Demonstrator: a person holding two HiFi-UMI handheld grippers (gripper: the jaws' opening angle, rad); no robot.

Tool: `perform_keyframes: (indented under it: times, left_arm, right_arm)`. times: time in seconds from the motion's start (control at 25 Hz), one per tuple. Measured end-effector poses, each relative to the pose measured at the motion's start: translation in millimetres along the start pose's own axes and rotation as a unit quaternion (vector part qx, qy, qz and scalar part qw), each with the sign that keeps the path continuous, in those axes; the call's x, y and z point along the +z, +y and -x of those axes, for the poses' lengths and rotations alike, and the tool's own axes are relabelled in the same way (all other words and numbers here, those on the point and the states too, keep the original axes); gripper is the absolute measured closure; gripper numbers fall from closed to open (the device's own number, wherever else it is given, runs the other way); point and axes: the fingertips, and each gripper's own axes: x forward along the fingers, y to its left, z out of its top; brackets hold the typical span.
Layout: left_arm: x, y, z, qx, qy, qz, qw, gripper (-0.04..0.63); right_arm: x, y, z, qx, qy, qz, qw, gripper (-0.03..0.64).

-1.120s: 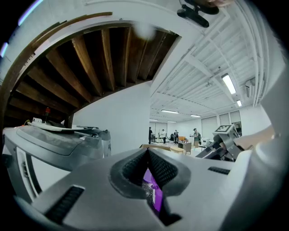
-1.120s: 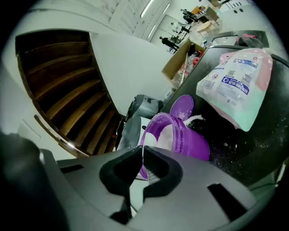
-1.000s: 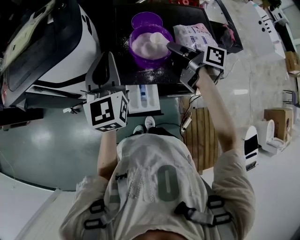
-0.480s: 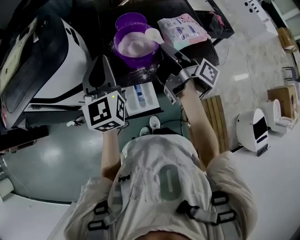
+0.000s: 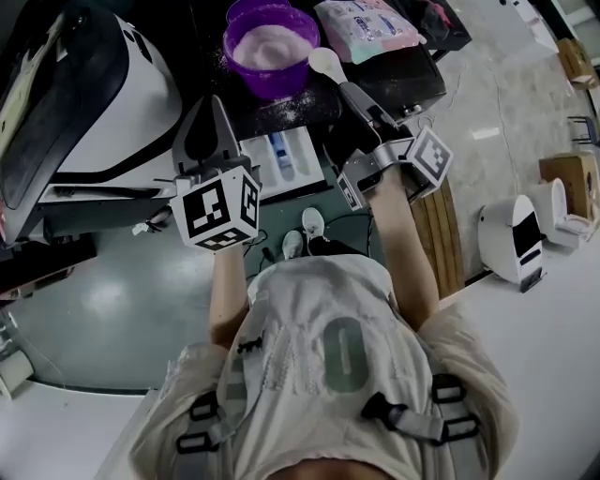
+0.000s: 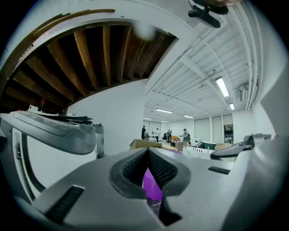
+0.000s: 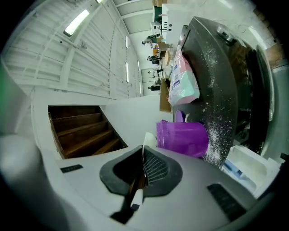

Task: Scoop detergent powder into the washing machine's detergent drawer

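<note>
A purple bowl [image 5: 270,42] of white detergent powder stands on the dark machine top [image 5: 412,80]. My right gripper [image 5: 361,101] is shut on the handle of a white spoon [image 5: 326,63], whose scoop hangs just right of the bowl. In the right gripper view the spoon [image 7: 146,140] shows edge-on between the jaws, with the bowl [image 7: 183,137] beyond. The open white detergent drawer [image 5: 281,159] sticks out below the bowl, between both grippers. My left gripper [image 5: 208,111] is shut on nothing, left of the drawer. Whether the spoon carries powder I cannot tell.
Spilled powder [image 5: 281,108] dusts the dark top in front of the bowl. A pink-and-white detergent bag [image 5: 370,23] lies at the back right. The washing machine's white body [image 5: 112,112] fills the left. A wooden slat panel [image 5: 436,234] and a small white appliance [image 5: 514,239] stand on the floor at right.
My right gripper has drawn the spoon out of the bowl, back and to the right, towards the drawer. The left gripper has stayed where it was.
</note>
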Motion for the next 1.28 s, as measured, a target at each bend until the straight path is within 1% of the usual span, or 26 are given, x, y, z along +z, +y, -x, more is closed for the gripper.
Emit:
perform_keyframes:
  times: [0.12, 0.36, 0.52, 0.68, 0.88, 0.96, 1.12, 1.28]
  left_arm:
    - [-12, 2, 23, 0.008, 0.006, 0.001, 0.9999, 0.575]
    - [-14, 4, 39, 0.017, 0.004, -0.001, 0.9998, 0.575]
    - [-19, 11, 54, 0.025, 0.009, -0.002, 0.9996, 0.575]
    - [-21, 16, 64, 0.028, 0.009, -0.001, 0.9996, 0.575]
    - [-18, 17, 69, 0.031, 0.012, -0.008, 0.9994, 0.575]
    - [-18, 19, 71, 0.031, 0.014, -0.011, 0.9994, 0.575]
    - [-21, 25, 77, 0.030, 0.014, -0.006, 0.9994, 0.575]
    - [-28, 33, 81, 0.038, 0.021, -0.001, 0.9990, 0.575]
  right_arm:
    - [-14, -10, 23, 0.002, -0.006, -0.003, 1.000, 0.606]
    - [-25, -19, 42, -0.003, -0.012, -0.010, 1.000, 0.606]
    - [-41, -24, 54, -0.002, -0.006, -0.018, 1.000, 0.606]
    - [-53, -27, 60, -0.001, -0.003, -0.027, 1.000, 0.606]
    - [-61, -20, 57, 0.012, 0.004, -0.031, 0.999, 0.606]
    - [-68, -19, 56, 0.009, 0.013, -0.013, 1.000, 0.606]
    - [-88, -21, 51, -0.013, 0.050, 0.062, 0.997, 0.606]
    - [-102, -33, 47, -0.037, 0.077, 0.101, 0.991, 0.606]
